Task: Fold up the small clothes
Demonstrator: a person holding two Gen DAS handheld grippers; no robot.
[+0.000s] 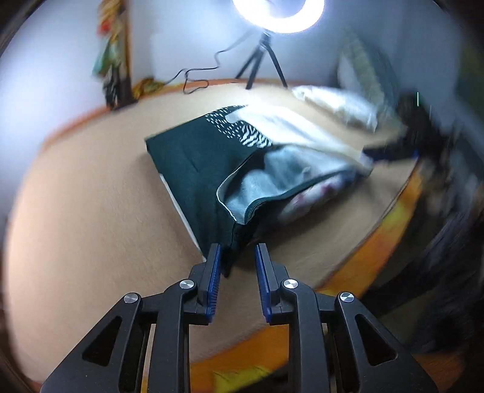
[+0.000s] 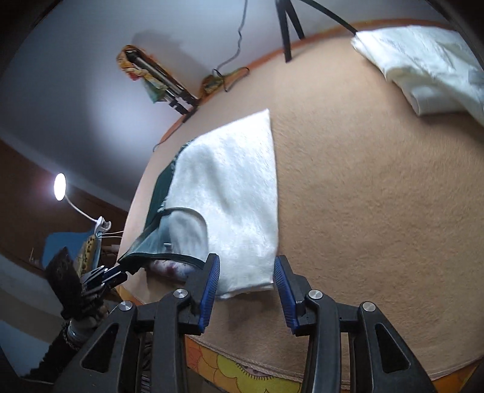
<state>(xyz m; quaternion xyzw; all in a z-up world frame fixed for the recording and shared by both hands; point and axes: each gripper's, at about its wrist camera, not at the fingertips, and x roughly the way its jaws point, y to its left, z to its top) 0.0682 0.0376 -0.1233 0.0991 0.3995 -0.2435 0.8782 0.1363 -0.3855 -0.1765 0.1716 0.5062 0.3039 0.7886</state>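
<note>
Tan blanket (image 2: 378, 196) covers the work surface, ring light (image 1: 278, 15) on its tripod at 12 o'clock in the left wrist view. We log the dark green garment (image 1: 193, 169) lying folded mid-blanket, white fleecy lining (image 2: 236, 193) turned up. Left gripper (image 1: 237, 257): jaws apart, garment corner between them, pads not pressing. Right gripper (image 2: 246, 272): jaws apart over the lining's near edge, nothing clamped. White folded pile (image 2: 429, 66) at 2 o'clock.
</note>
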